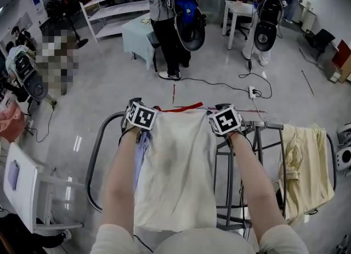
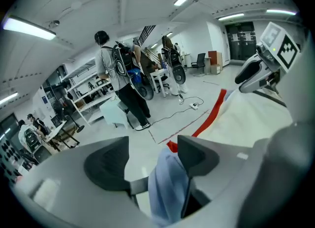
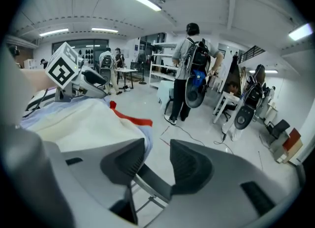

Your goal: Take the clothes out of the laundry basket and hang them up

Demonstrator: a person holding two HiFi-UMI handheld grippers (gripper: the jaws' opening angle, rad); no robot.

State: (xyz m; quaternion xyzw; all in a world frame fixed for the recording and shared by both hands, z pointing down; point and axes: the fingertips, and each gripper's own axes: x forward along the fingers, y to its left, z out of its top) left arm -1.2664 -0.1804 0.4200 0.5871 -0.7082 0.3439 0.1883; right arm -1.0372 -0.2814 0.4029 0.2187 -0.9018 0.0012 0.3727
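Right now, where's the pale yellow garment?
Head view, far right: the pale yellow garment hangs over the right end of the drying rack, to the right of the cream cloth draped at the middle.

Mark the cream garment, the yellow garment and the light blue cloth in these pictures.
cream garment (image 1: 175, 165): head view, middle of its draped front panel.
yellow garment (image 1: 307, 165): head view, middle of its hanging folds.
light blue cloth (image 2: 167, 187): left gripper view, middle of its bunched fold.

The cloth (image 1: 178, 165) lies draped over the drying rack (image 1: 269, 125) before me, my left gripper (image 2: 152, 144) at its 11 o'clock corner, right gripper (image 3: 157, 147) at 1. Another garment (image 1: 307, 159) hangs at 3 o'clock.
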